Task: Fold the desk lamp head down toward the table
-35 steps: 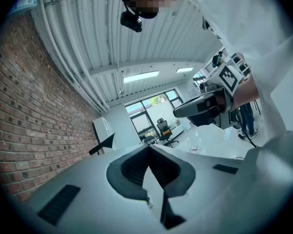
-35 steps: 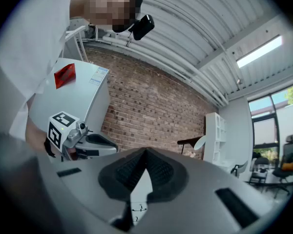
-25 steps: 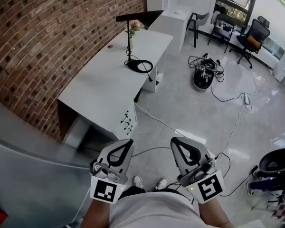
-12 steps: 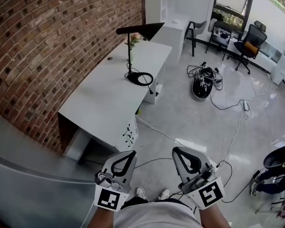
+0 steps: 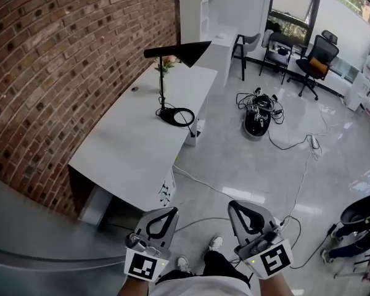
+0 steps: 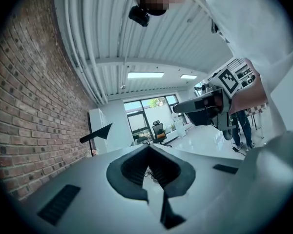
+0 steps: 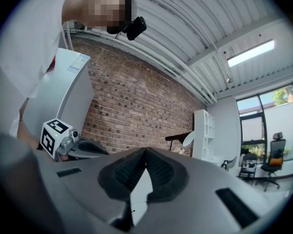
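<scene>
The black cone-headed desk lamp [image 5: 174,52] and white table [image 5: 126,150] are seen lower and slightly nearer. The grey left gripper [image 5: 167,214] and right gripper [image 5: 237,208] are shown lower too.

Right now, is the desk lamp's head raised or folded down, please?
Raised: the lamp head sits level atop its upright stem, high above the white desk.

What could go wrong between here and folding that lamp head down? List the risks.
1. A cable runs across the floor between the person and the desk: a trip hazard.
2. The desk lamp stands on a thin stem; pushing its head down may tip it toward the small plant close by.
3. The left gripper and right gripper are shut and empty; they must open before gripping.
</scene>
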`<state>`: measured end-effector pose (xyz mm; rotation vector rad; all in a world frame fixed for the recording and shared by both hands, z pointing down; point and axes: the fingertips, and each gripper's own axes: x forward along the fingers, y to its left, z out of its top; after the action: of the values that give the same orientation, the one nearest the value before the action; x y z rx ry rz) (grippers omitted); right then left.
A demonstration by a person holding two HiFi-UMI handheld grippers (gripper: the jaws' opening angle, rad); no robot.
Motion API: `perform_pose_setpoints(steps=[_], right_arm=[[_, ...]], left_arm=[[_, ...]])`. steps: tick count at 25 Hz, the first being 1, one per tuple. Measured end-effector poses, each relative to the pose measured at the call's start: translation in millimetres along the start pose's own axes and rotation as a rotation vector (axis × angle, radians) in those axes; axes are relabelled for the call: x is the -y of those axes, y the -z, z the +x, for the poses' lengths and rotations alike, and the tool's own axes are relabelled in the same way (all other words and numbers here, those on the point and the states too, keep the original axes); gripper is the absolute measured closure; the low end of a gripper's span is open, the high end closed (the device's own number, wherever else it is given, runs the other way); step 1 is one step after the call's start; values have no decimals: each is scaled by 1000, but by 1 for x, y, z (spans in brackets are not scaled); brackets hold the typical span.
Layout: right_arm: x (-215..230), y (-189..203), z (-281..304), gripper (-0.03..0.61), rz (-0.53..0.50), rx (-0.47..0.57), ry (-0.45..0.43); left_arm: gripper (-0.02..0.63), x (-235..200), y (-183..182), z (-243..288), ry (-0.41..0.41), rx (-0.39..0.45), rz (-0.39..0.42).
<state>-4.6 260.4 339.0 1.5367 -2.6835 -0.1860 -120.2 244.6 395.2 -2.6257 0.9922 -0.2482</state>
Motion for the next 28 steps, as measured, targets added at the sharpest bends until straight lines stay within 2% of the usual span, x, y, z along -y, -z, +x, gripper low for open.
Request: perform_pose_setpoints(steps=[4,12,20,28], right_arm=[[34,8,23,561,4,0,-16],[102,12,72,561,-7,16,-110],[169,23,92,561,3,30,-196],[201,29,102,561,26,40,-225]], left_arm=[[606,-13,3,39,-13,-2,-8],[606,-43,-3,115,-89,-15,-7],[607,-43,-10,186,-142,-60,21],[607,-45,-15,219,-163,-77,31]])
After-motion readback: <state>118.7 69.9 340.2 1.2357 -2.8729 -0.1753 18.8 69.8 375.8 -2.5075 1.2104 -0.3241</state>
